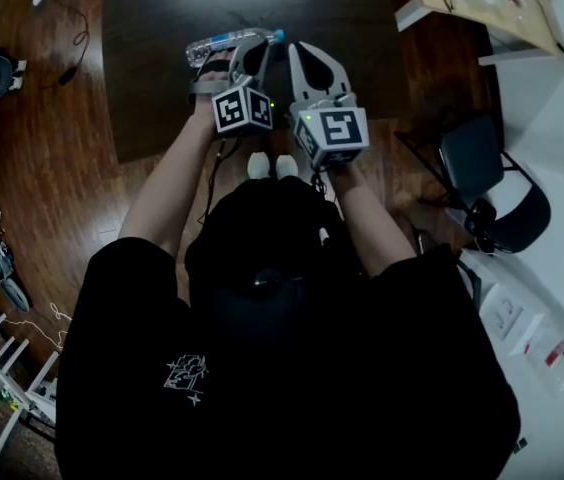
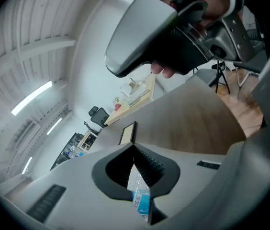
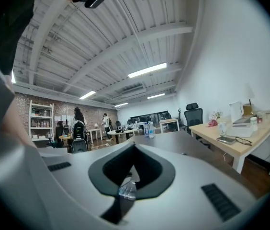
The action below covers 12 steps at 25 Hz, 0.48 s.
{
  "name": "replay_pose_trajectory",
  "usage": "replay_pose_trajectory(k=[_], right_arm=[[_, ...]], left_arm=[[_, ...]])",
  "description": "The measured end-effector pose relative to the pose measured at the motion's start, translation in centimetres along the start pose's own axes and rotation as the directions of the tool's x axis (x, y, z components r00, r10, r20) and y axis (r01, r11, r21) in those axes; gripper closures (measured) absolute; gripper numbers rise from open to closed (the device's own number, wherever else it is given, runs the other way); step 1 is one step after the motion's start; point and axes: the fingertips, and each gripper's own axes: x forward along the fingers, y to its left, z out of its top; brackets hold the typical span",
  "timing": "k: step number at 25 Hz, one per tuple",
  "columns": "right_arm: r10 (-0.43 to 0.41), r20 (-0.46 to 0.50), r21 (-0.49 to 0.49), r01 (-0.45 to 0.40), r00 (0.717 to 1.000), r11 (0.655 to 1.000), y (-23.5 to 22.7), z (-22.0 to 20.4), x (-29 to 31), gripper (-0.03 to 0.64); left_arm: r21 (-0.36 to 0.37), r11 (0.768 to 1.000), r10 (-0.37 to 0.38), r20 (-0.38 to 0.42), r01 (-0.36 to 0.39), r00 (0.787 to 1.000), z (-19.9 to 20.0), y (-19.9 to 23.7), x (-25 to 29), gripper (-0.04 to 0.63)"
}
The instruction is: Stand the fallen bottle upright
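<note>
hovering over dark table (image 1: 162, 28), wood floor (image 1: 52, 168) round it: l gripper (image 1: 259, 44) & r gripper (image 1: 300, 50) pressed shut, bottle (image 1: 212, 44) lying flat.

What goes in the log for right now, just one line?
bottle: lying on dark table, not yet upright | left gripper: fingers shut, by bottle | right gripper: fingers shut, empty

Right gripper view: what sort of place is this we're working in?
Most likely an open-plan office or studio: a light wooden desk with an office chair at its far end, more tables and shelving further back with people nearby, and strip lights on an exposed ceiling.
</note>
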Motion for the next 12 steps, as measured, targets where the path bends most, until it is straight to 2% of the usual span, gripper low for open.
replay_pose_trajectory(k=[6,8,12], right_arm=[[-0.054,0.006,0.008,0.054,0.999,0.999,-2.9,-1.0,1.6,0.603],[-0.062,0.010,0.014,0.062,0.998,0.998,-3.5,-1.1,1.9,0.603],[-0.078,0.017,0.022,0.077,0.997,0.997,-4.2,-0.9,2.1,0.603]], left_arm=[[0.091,0.993,-0.067,-0.087,0.075,0.994,-1.7,-1.0,4.5,0.586],[0.078,0.991,-0.105,-0.092,0.112,0.990,-1.3,-1.6,5.5,0.583],[0.038,0.971,-0.232,-0.101,0.237,0.968,-0.3,-3.6,6.5,0.482]])
